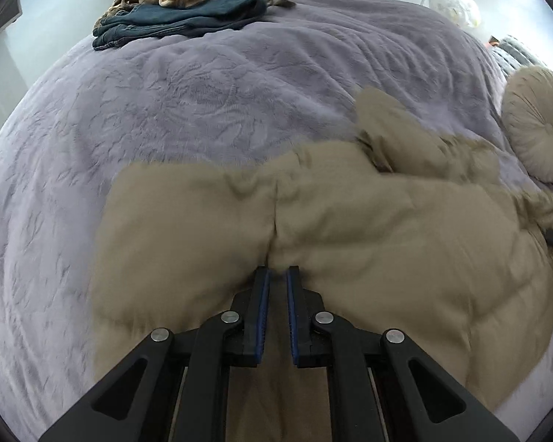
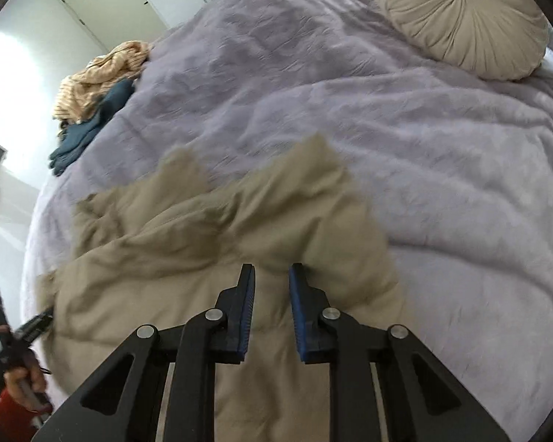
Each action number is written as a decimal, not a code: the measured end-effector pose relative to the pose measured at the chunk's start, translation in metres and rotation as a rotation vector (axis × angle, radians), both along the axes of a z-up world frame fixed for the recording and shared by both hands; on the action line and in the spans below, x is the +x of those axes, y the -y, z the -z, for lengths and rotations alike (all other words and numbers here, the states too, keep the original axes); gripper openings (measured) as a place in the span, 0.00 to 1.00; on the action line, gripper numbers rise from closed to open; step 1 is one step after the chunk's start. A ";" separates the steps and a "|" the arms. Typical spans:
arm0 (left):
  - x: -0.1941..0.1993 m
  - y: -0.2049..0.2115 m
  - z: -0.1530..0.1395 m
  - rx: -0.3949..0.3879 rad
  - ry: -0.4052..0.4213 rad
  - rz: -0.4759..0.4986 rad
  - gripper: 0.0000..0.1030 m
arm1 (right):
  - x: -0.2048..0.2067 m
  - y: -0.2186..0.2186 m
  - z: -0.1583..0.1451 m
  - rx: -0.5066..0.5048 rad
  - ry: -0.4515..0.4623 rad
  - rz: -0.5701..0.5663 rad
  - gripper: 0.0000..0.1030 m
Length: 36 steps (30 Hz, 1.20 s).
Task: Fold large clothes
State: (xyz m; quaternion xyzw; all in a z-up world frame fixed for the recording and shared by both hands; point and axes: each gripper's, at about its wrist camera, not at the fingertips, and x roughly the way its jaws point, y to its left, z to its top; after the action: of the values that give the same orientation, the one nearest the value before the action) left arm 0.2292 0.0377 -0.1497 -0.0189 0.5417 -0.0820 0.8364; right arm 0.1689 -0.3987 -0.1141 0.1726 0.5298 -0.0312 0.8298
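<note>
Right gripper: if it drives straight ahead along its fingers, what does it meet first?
Most likely the tan garment: the right gripper has its jaws parted over the fabric, whose bunched folds lie just ahead. The lilac blanket comes only after that. Height above the cloth is unclear.

The right gripper hangs over the tan pants with a gap between its fingers. The pants lie bunched on the purple blanket. A round pillow sits far off. A clothes pile rests at the blanket's edge.
</note>
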 end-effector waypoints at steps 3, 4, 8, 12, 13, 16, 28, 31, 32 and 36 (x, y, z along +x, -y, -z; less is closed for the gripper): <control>0.021 0.007 0.005 0.021 0.032 -0.013 0.11 | 0.018 0.013 0.022 -0.001 -0.027 0.070 0.20; 0.027 0.010 0.007 0.031 0.044 -0.013 0.11 | 0.019 0.016 0.028 0.003 -0.034 0.086 0.20; 0.042 0.025 0.019 0.089 0.082 0.006 0.11 | 0.031 0.028 0.060 0.023 -0.070 0.147 0.17; 0.048 0.034 0.031 0.111 0.112 0.025 0.11 | 0.030 0.037 0.080 0.044 -0.063 0.167 0.17; 0.049 0.033 0.033 0.102 0.115 0.024 0.11 | 0.030 0.039 0.083 0.051 -0.061 0.171 0.17; 0.053 0.033 0.038 0.078 0.116 0.018 0.11 | 0.032 0.041 0.091 0.053 -0.056 0.176 0.17; 0.045 -0.001 0.002 0.074 0.145 -0.077 0.11 | 0.025 0.021 0.055 -0.126 -0.047 0.122 0.20; 0.045 -0.027 0.002 0.104 0.134 -0.143 0.11 | 0.007 0.008 0.034 -0.218 -0.010 0.106 0.20; 0.047 -0.033 0.005 0.116 0.122 -0.159 0.11 | -0.001 0.003 0.028 -0.238 0.005 0.098 0.20; 0.058 -0.039 0.029 0.155 0.079 -0.157 0.11 | -0.014 -0.009 0.030 -0.258 0.013 0.058 0.20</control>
State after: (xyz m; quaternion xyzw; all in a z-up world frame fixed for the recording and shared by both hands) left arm 0.2870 0.0767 -0.1786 0.0067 0.5098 0.0251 0.8599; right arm 0.1549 -0.3892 -0.1437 0.0799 0.5107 -0.1218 0.8473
